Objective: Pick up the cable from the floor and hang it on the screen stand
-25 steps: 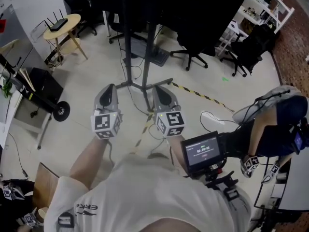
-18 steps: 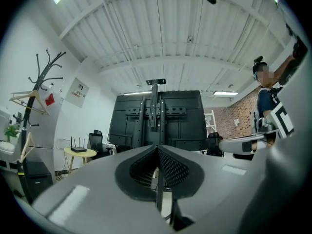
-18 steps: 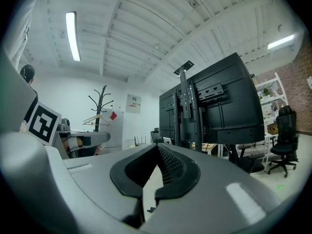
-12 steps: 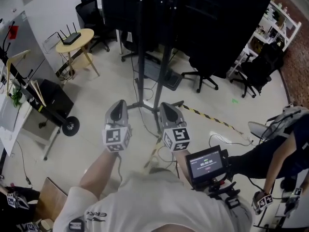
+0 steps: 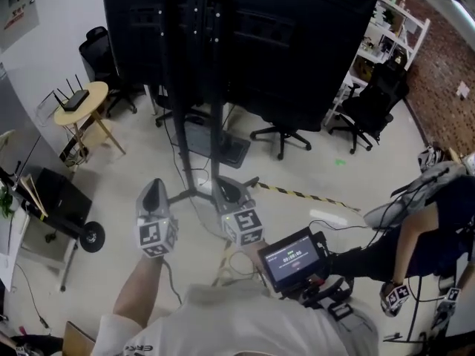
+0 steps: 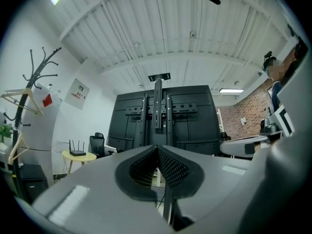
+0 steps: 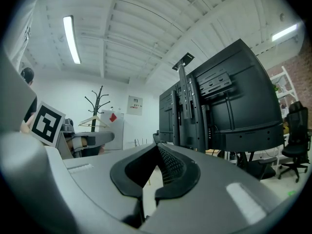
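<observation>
Cable (image 5: 191,202) is the thin dark line on the floor (image 5: 126,165). It lies below and between the two tongs, in neither of them. The left tongs (image 5: 153,190) are clenched on nothing, their ribbed pads (image 6: 170,168) meeting tip to tip. The right tongs (image 5: 227,187) are clenched and empty likewise. Both are held about level and aim at the screen stand (image 5: 216,117), so the cable is down from them rather than ahead (neither gripper view shows it at all). Its long run goes from the foot of the stand back toward the person (image 5: 223,321), roughly along the line the tongs point. It seems to gather loosely on the floor just below the right tongs. By my reading the right tongs are nearer that slack, while the left sit beside the straight stretch. Either pair would have to tip nose-down and open before closing across so thin a line. Past the stand's foot a strip of yellow-and-black tape (image 5: 297,193) crosses the floor, and the big black screen (image 5: 297,43) hangs above.
</observation>
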{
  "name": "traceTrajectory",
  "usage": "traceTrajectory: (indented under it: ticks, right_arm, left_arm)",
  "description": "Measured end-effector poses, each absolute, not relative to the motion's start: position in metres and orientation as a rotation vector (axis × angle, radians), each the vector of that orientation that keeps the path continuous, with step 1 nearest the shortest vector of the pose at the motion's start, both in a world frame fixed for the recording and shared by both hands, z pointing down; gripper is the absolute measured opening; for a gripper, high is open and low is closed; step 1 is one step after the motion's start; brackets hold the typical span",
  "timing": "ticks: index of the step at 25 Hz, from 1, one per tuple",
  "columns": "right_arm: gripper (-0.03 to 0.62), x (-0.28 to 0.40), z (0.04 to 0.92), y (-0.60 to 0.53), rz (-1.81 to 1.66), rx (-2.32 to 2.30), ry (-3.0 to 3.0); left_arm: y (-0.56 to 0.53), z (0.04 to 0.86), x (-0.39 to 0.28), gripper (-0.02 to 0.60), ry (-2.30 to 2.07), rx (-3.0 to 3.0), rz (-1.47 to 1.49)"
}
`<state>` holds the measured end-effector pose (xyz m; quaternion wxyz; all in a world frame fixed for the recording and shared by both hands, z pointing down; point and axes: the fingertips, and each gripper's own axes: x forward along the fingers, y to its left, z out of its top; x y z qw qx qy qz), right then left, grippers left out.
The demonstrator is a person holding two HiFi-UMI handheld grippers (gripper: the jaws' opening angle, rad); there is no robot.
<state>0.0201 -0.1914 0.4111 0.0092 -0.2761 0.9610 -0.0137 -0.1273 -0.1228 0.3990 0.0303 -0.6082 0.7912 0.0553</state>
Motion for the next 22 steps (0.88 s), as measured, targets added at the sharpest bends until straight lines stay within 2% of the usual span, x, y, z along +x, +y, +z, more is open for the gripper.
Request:
traceTrajectory:
  ticks: [9, 22]
  right_arm:
    - [0.012, 0.015, 0.411, -0.263, -0.039, -0.838, 2.991]
    - [0.012, -0.013, 0.418, -0.286, -0.064, -0.869, 2.997]
  left_arm:
    - [-0.195, 0.398, -0.132, 0.002, 2.441, -1.845, 0.167]
    - [-0.220, 0.410, -0.163, 0.003, 2.464, -1.892, 0.123]
